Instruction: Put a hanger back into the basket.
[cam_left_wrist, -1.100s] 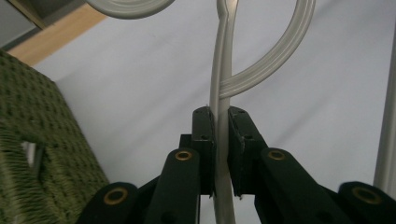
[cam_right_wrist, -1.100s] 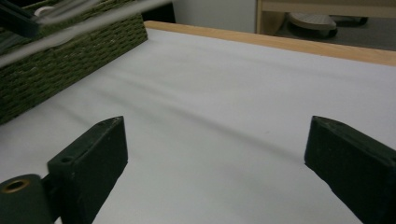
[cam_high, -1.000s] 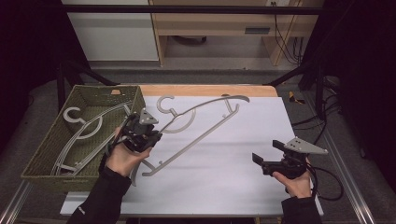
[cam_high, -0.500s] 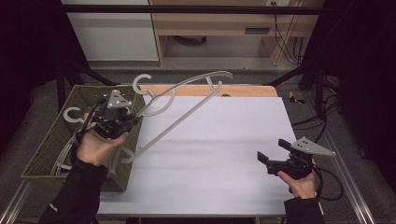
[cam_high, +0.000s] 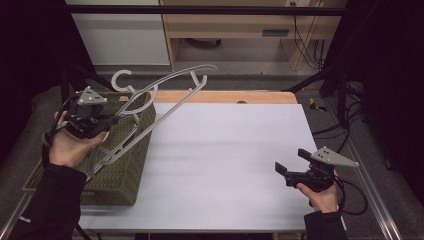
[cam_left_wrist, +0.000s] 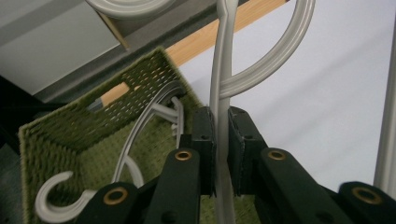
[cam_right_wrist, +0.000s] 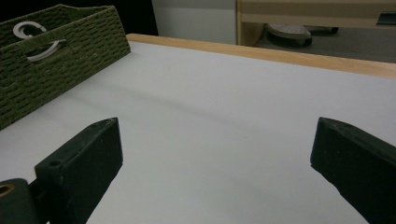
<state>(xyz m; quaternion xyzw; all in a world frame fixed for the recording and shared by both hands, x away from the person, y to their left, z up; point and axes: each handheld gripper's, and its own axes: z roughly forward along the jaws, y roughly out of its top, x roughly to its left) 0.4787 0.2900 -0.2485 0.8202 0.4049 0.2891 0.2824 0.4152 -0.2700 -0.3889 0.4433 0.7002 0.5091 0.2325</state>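
Your left gripper (cam_high: 107, 121) in high view: jaws clamped on grey hanger (cam_high: 165, 95), held above green basket (cam_high: 125, 175) at table's left edge. Hanger's long axis slants up and right, hook (cam_high: 121, 80) at far side.

Left gripper view: pads (cam_left_wrist: 205, 140) pinch hanger (cam_left_wrist: 219, 84) bar; second hanger (cam_left_wrist: 135, 140) lies in basket (cam_left_wrist: 60, 130) below.

Right gripper view: your right gripper (cam_right_wrist: 217, 158) wide open, empty, over white table (cam_right_wrist: 224, 102).

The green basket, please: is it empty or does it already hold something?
Not empty: a grey hanger already lies inside the green basket, its hook on the floor.
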